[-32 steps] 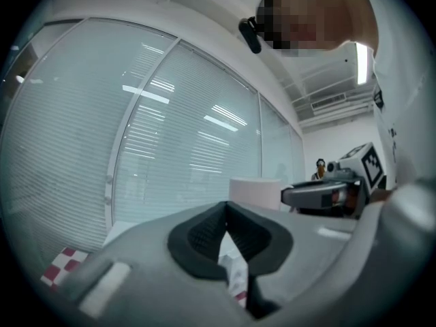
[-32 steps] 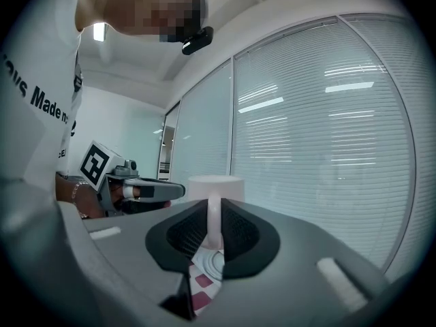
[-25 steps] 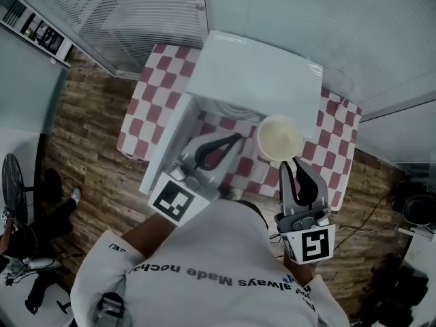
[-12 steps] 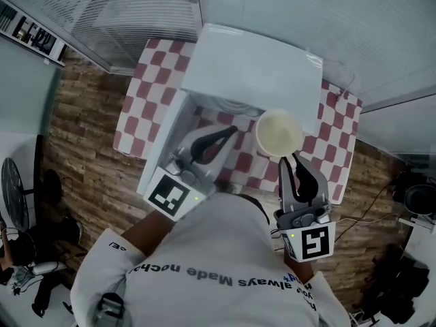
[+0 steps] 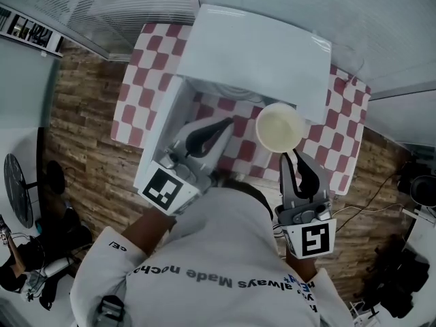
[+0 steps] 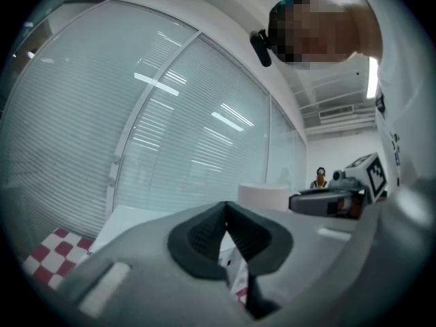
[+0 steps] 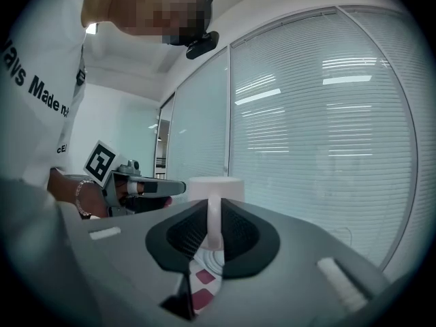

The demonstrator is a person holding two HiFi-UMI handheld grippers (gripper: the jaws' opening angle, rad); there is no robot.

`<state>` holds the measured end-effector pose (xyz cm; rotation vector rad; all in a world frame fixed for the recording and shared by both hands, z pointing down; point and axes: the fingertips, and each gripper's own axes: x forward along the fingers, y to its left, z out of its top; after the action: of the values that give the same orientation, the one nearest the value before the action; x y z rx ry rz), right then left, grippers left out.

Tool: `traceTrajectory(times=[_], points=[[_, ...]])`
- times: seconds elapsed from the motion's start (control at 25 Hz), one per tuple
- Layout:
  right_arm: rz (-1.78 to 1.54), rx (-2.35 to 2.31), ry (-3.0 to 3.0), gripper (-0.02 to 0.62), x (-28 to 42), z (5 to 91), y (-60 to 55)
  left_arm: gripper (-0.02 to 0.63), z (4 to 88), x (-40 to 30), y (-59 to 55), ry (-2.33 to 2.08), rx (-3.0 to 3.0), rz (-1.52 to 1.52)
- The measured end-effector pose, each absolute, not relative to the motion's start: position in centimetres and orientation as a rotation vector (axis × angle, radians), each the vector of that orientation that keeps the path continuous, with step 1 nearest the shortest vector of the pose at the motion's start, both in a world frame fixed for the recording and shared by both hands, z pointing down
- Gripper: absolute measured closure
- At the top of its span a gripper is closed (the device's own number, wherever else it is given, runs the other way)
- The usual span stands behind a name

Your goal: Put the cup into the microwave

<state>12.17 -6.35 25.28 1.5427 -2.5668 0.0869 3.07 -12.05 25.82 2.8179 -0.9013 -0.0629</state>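
Observation:
A white cup (image 5: 279, 128) hangs above the checkered table (image 5: 139, 80), just in front of the white microwave (image 5: 255, 53). My right gripper (image 5: 291, 155) is shut on the cup's handle; in the right gripper view the handle (image 7: 214, 223) sits pinched between the black pads, with the cup (image 7: 214, 186) upright beyond them. My left gripper (image 5: 228, 123) is shut with nothing in it, in front of the microwave's opening and beside its open door (image 5: 160, 135). In the left gripper view the pads (image 6: 204, 234) meet, and the cup (image 6: 264, 195) shows to the right.
The microwave door swings out to the left, over the table's front edge. Wooden floor (image 5: 82, 135) surrounds the table. Glass walls with blinds (image 7: 320, 135) stand behind the microwave. A cable (image 5: 354, 67) runs behind the microwave's right corner.
The head camera has shifted slightly. Both grippers keep nearly the same pose, with the cup edging a little closer to the microwave front.

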Motion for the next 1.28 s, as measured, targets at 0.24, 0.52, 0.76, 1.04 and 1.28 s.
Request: traceTrajectory(times=[0.24, 0.52, 0.76, 1.04, 1.28], points=[[0.151, 1.561, -2.567, 0.552, 11.7, 27.9, -6.6, 0.603, 27.5, 3.2, -11.9, -0.89, 2.815, -0.05], [0.18, 1.555, -2.556, 0.552, 11.3, 30.6, -7.0, 0.603, 30.4, 3.0, -12.0, -0.904, 2.809, -0.016], [0.214, 1.541, -2.547, 0.552, 10.6, 33.8, -7.9, 0.603, 33.6, 3.1, -12.5, -0.901, 2.814, 0.034], [0.25, 1.494, -2.523, 0.552, 10.0, 39.1, -8.8, 0.603, 37.1, 2.6, -13.6, -0.922, 2.849, 0.071], [0.263, 1.493, -2.504, 0.552, 9.8, 42.0, -10.2, 0.603, 40.0, 2.4, -14.3, -0.948, 2.828, 0.111]])
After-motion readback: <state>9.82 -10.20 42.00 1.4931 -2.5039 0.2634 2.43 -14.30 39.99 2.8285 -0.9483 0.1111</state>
